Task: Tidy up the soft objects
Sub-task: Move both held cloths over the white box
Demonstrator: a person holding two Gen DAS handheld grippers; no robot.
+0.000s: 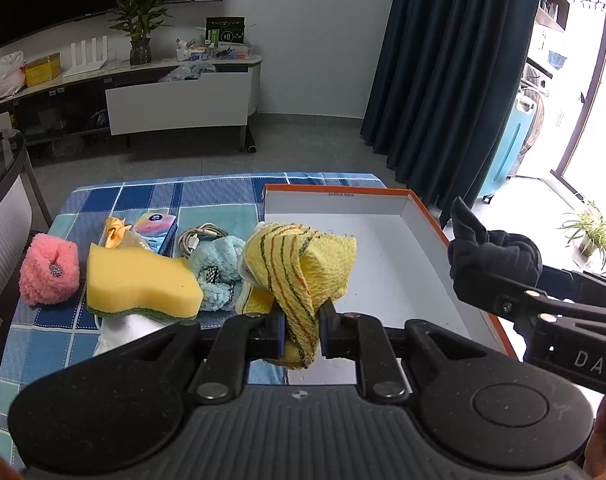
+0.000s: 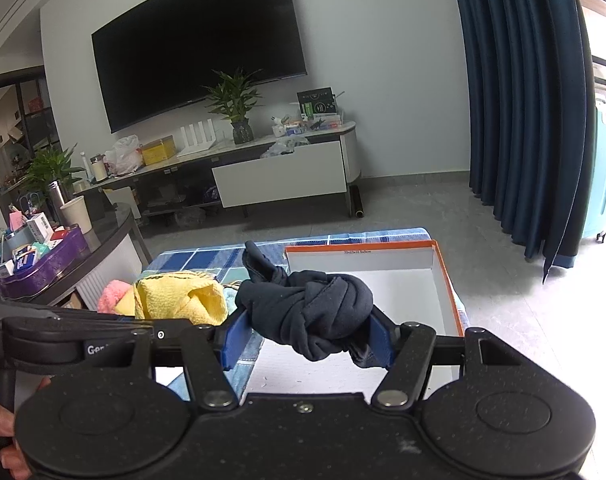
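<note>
My left gripper (image 1: 302, 330) is shut on a yellow striped cloth (image 1: 299, 264) and holds it above the table, at the left edge of the white box with the orange rim (image 1: 423, 208). My right gripper (image 2: 309, 340) is shut on a knotted dark navy cloth (image 2: 315, 312) above the box (image 2: 443, 280). In the left wrist view the navy cloth (image 1: 495, 256) hangs over the box's right rim. The yellow cloth (image 2: 179, 298) shows at the left of the right wrist view.
On the blue checked tablecloth (image 1: 43, 340) lie a pink fluffy scrunchie (image 1: 49, 270), a yellow sponge (image 1: 139, 284), a light blue scrunchie (image 1: 219, 268), a white cable (image 1: 199, 238), a tissue pack (image 1: 157, 232) and a white cloth (image 1: 123, 332). A glass side table (image 2: 103, 236) stands left.
</note>
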